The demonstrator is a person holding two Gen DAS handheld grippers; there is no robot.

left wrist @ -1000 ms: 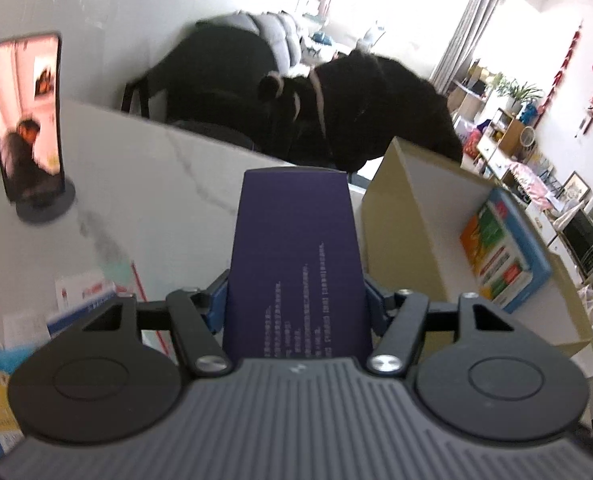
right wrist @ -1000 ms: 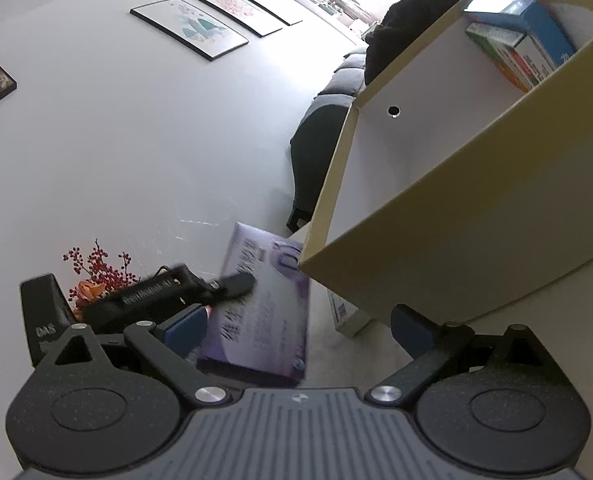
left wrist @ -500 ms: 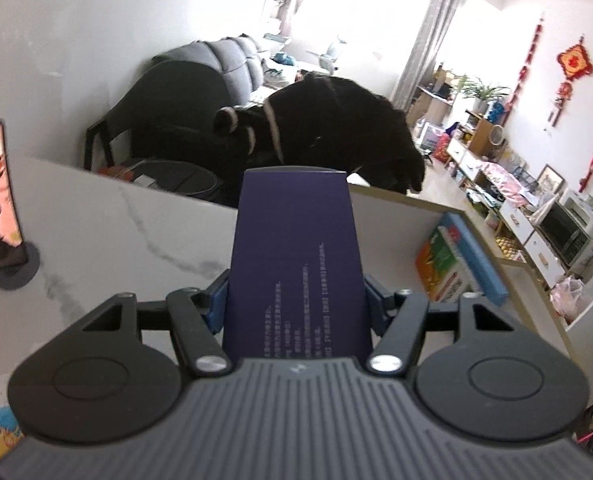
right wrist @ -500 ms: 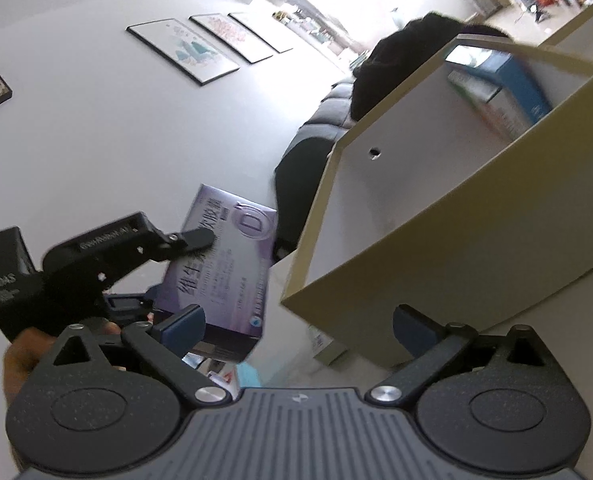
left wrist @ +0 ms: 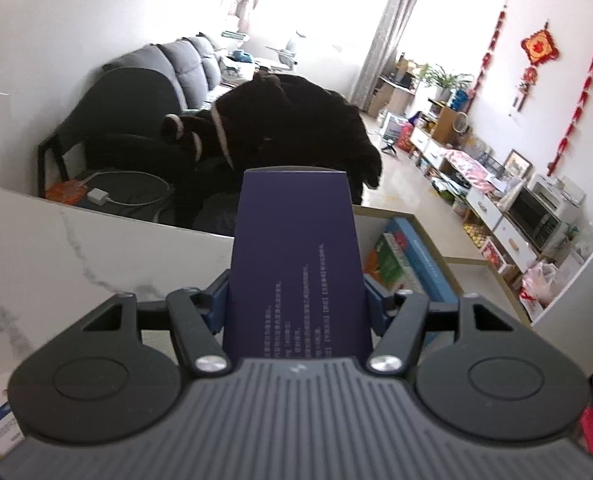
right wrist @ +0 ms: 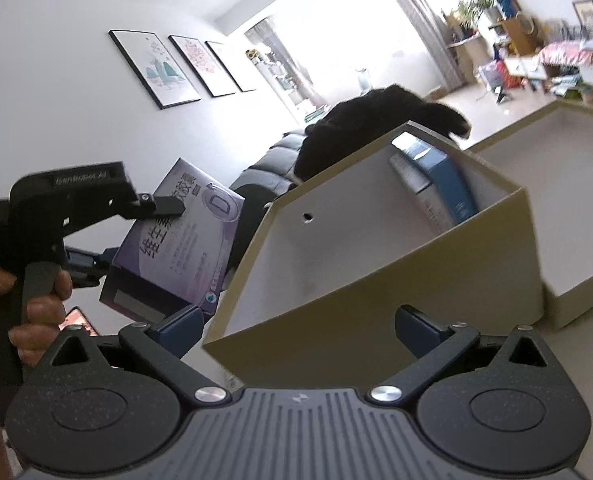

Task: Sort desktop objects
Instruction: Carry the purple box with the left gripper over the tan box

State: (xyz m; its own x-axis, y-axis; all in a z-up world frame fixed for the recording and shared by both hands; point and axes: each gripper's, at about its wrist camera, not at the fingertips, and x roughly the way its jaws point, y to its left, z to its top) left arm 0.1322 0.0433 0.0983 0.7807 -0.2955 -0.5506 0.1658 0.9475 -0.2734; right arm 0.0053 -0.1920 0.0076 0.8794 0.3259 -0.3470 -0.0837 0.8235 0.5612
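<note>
Left gripper (left wrist: 296, 300) pinching a purple box (left wrist: 294, 264), lifted just left of the open cardboard box (right wrist: 376, 280). Right gripper (right wrist: 298, 330) spread, nothing between, near that wall.

What we cannot make out

The purple box (left wrist: 292, 264) hides the left gripper's fingers (left wrist: 216, 304); we cannot read its small print, and the cardboard box (right wrist: 396, 280) blurs.

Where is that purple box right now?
The purple box is clamped in the left tongs, held in the air. In the right wrist view it hangs left of the open cardboard box, not yet inside.
</note>
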